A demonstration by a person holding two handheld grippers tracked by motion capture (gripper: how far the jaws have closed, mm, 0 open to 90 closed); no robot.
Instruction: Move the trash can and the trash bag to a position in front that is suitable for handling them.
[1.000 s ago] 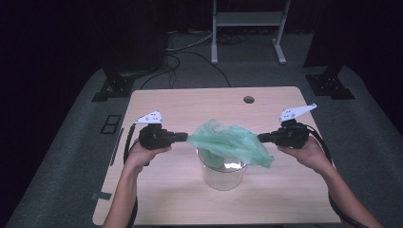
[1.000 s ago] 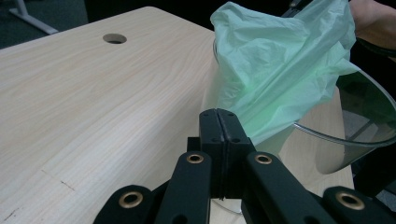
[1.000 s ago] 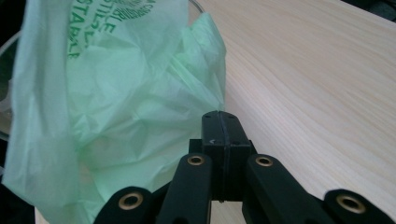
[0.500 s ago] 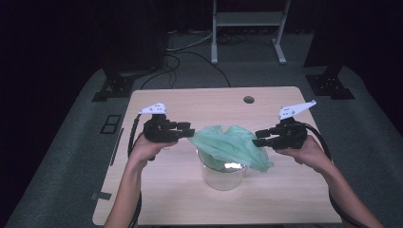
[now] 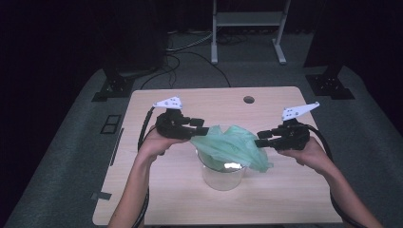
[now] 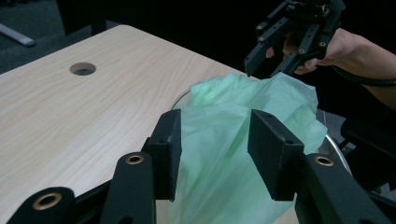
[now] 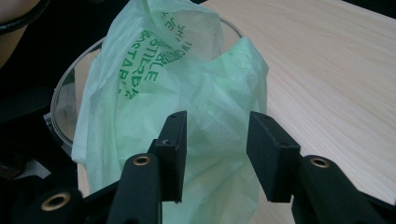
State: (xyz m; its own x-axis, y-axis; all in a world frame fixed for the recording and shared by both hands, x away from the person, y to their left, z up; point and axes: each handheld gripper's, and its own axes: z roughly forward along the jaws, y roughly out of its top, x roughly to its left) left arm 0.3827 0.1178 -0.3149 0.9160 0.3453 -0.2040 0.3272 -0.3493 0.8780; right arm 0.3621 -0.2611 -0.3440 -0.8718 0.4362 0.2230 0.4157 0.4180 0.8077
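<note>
Between my parted left gripper [image 6: 215,140] fingers, jaws just opening, limp, slippery green bag [image 5: 230,147] is sagging unpinched; right gripper [image 7: 215,144] is gaping too; I'm judging the hem likeliest to hold.

Counted on the wooden table [image 5: 157,199] — one green plastic bag [image 5: 230,147], draped over one clear round container [image 5: 223,176]. Two handheld grippers at work above it — a left gripper [image 5: 203,130] and a right gripper [image 5: 260,139]. One round hole [image 5: 248,99] seen in the tabletop.
</note>
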